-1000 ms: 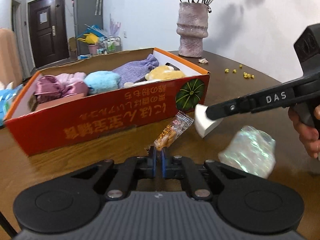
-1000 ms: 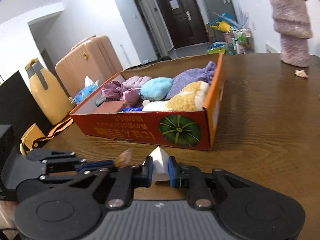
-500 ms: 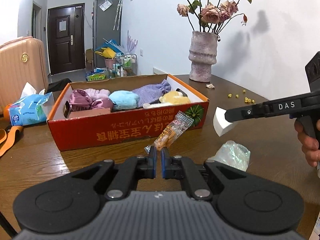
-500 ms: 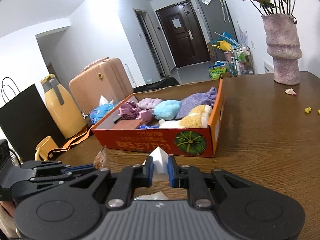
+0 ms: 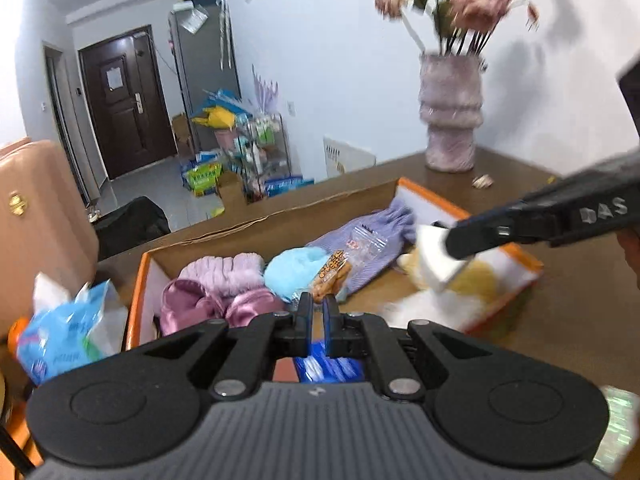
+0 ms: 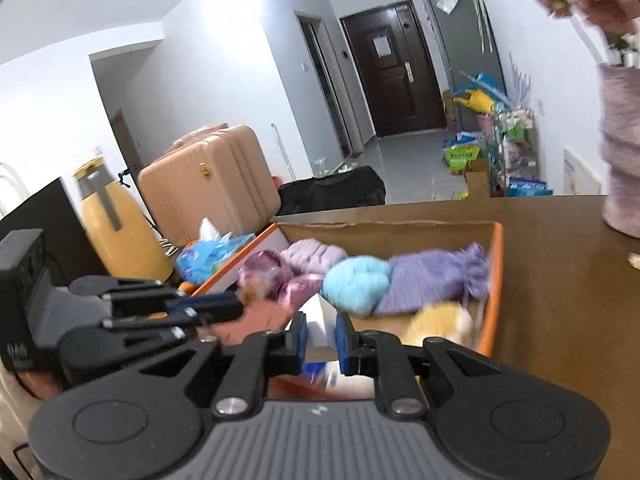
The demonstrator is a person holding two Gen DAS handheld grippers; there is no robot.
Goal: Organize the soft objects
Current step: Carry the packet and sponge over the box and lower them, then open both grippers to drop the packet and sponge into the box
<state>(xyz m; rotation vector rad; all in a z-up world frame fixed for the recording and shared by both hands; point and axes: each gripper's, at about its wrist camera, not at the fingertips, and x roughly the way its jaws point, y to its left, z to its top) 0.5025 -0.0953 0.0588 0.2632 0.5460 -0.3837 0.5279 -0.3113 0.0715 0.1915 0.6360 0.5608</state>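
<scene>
An orange cardboard box (image 5: 440, 200) holds soft items: a purple knitted pouch (image 5: 372, 240), a light blue fluffy ball (image 5: 294, 270), pink satin and fluffy pieces (image 5: 200, 304) and a yellow-white plush (image 5: 476, 280). My left gripper (image 5: 315, 308) is shut on a clear snack packet (image 5: 336, 264) and hangs over the box's near side. My right gripper (image 6: 320, 332) is shut on a white foam block (image 6: 320, 320), also above the box. The left wrist view shows that block (image 5: 434, 264) over the plush. The left gripper (image 6: 236, 306) appears at the left of the right wrist view.
A pink vase of flowers (image 5: 450, 120) stands on the brown table (image 5: 580, 320) behind the box. A blue tissue pack (image 5: 64, 336) lies left of the box, a crumpled shiny wrapper (image 5: 616, 412) near right. A suitcase (image 6: 208, 176) and a yellow jug (image 6: 116, 224) stand beyond the table.
Both grippers rose and moved forward from the table in front of the box to above its inside, each still holding its item. The shiny wrapper stayed behind on the table.
</scene>
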